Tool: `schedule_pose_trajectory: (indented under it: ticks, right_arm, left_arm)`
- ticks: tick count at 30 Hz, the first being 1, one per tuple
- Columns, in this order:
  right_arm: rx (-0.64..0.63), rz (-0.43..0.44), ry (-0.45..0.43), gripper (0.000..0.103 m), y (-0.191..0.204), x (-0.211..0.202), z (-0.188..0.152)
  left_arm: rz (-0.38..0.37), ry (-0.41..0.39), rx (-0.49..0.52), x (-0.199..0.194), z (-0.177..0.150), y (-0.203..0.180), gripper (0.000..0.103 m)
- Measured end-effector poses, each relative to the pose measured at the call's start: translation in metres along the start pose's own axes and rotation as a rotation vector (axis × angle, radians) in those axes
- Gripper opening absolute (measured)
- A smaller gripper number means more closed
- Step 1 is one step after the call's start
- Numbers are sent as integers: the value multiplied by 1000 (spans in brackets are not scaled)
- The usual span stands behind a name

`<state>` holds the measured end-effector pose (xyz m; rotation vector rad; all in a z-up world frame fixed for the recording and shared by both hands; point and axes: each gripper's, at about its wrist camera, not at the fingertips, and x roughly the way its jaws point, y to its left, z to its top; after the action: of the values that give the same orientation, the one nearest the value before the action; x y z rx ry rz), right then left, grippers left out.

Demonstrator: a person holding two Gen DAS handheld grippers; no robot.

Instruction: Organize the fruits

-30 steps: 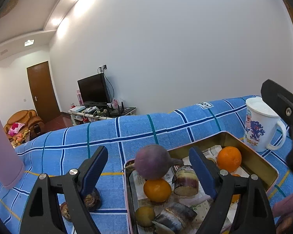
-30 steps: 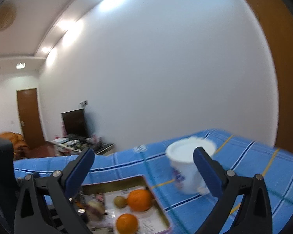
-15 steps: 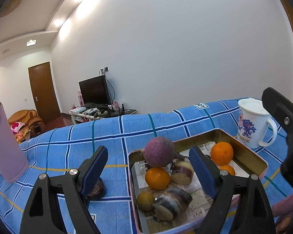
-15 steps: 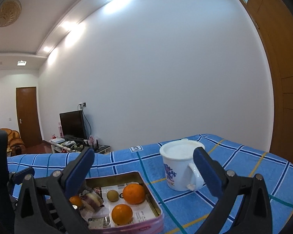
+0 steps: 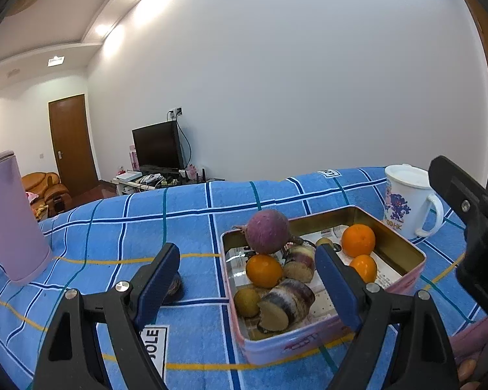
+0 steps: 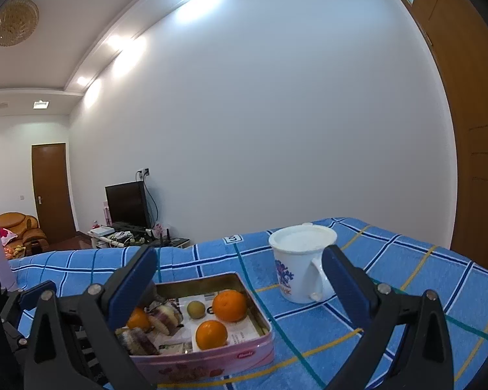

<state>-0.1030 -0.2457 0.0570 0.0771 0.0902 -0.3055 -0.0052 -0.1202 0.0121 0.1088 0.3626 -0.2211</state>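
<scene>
A pink tin [image 5: 309, 344] with a gold inside rests on a blue checked cloth [image 5: 185, 221]. It holds three oranges [image 5: 263, 271], a small yellow-green fruit [image 5: 246, 302], cut purple pieces [image 5: 286, 304] and a round purple root [image 5: 267, 231] at its far left corner. The left gripper [image 5: 247, 279] hovers before the tin, jaws wide apart and empty. The right gripper [image 6: 240, 282] is likewise spread and empty, between tin and white mug [image 6: 297, 269]. A dark fruit [image 5: 174, 287] lies on the cloth just left of the tin; a lilac flask [image 5: 11, 217] stands far left.

A dark round object [image 5: 174, 287] is largely hidden behind the left gripper's finger [image 5: 156, 279]; its identity cannot be determined.
</scene>
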Motion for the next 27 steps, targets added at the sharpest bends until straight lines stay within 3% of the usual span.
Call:
schedule_pose_trajectory:
  ticks: [15, 27]
  right_arm:
    - [3, 10, -13, 103, 9, -21, -5]
    - [-16, 64, 49, 103, 36, -25, -13]
  left_arm:
    - [28, 36, -55, -17, -12, 25, 86]
    - [55, 66, -31, -23, -19, 48, 86]
